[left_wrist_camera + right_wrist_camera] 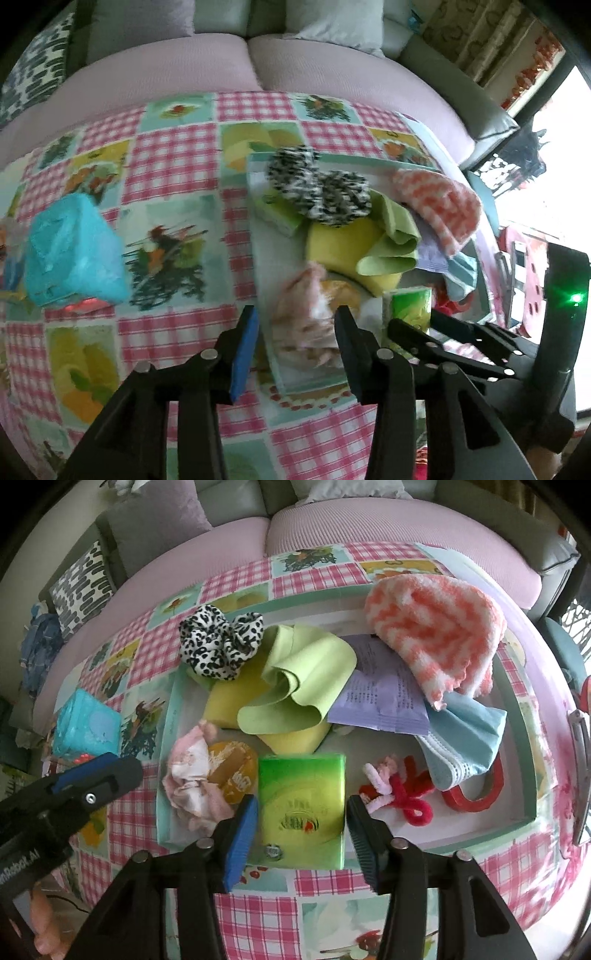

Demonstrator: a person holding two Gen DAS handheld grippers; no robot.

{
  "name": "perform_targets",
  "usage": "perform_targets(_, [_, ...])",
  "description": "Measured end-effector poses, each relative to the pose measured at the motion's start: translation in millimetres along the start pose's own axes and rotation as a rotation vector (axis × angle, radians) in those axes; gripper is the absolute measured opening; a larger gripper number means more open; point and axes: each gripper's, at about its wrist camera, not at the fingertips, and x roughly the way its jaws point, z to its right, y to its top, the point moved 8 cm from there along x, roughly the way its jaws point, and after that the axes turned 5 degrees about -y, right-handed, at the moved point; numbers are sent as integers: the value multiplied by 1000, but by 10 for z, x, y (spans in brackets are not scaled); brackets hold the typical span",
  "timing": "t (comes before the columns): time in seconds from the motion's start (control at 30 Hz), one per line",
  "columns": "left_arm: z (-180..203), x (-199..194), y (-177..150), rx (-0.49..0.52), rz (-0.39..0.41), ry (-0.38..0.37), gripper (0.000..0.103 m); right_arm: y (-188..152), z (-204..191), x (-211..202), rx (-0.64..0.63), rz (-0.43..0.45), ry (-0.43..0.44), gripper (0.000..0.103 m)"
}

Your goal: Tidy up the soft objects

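Note:
A shallow white tray [531,790] with a teal rim holds several soft items. My right gripper [303,805] is open and points down into it. A green tissue pack [301,805] lies flat between its pads, with a thin gap on each side. My left gripper [296,314] is open over the tray's near left corner, with a crumpled pink cloth [303,325] loose between its fingers. The same pink cloth [192,779] rests beside an orange round lid [232,771]. One of the left gripper's fingers [110,777] shows at the left edge.
Also in the tray are a leopard scrunchie [218,646], green cloth [299,686], orange-white fluffy cloth [436,627], purple packet [380,698], blue mask [465,738], pipe cleaners [399,790] and a red tape ring [476,797]. A blue tissue pack [74,247] lies outside on the checked tablecloth [173,162]. A pink sofa [166,70] stands behind.

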Motion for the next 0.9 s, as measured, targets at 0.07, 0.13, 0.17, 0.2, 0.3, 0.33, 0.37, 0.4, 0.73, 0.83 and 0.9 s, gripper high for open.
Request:
perform_targets(0.07, [-100, -55, -30, -11, 9, 36, 53, -10, -39, -17, -4, 1, 5, 64])
perform_targets(0.13, [-215, -117, -80, -16, 20, 77, 55, -24, -85, -40, -12, 6, 1, 67])
perform_targets(0.17, [-260, -137, -104, -17, 23, 91, 56, -39, -118, -56, -18, 9, -2, 70])
perform_targets(0.2, [-312, -158, -130, -18, 25, 108, 56, -57, -143, -69, -21, 11, -2, 72])
perform_targets(0.3, [-497, -229, -214, -38, 40, 154, 71, -121, -235, -99, -35, 16, 2, 76])
perform_targets(0.33, [-552, -251, -243, -48, 47, 163, 75, -149, -274, -113, -42, 20, 1, 76])
perform_targets(0.37, [-607, -277, -279, -58, 55, 169, 77, -165, -304, -116, -46, 23, -1, 77])
perform_targets(0.4, [-667, -296, -320, -68, 59, 177, 77, -192, -344, -132, -53, 28, -1, 79])
perform_targets(0.73, [-1064, -440, -693, -130, 107, 239, 91, -417, -608, -243, -78, 81, 4, 102])
perform_targets(0.83, [-1142, -482, -776, -140, 121, 253, 91, -462, -687, -268, -86, 105, 1, 103])
perform_targets(0.9, [-1162, -510, -807, -134, 128, 265, 91, -494, -729, -290, -90, 121, -3, 103])
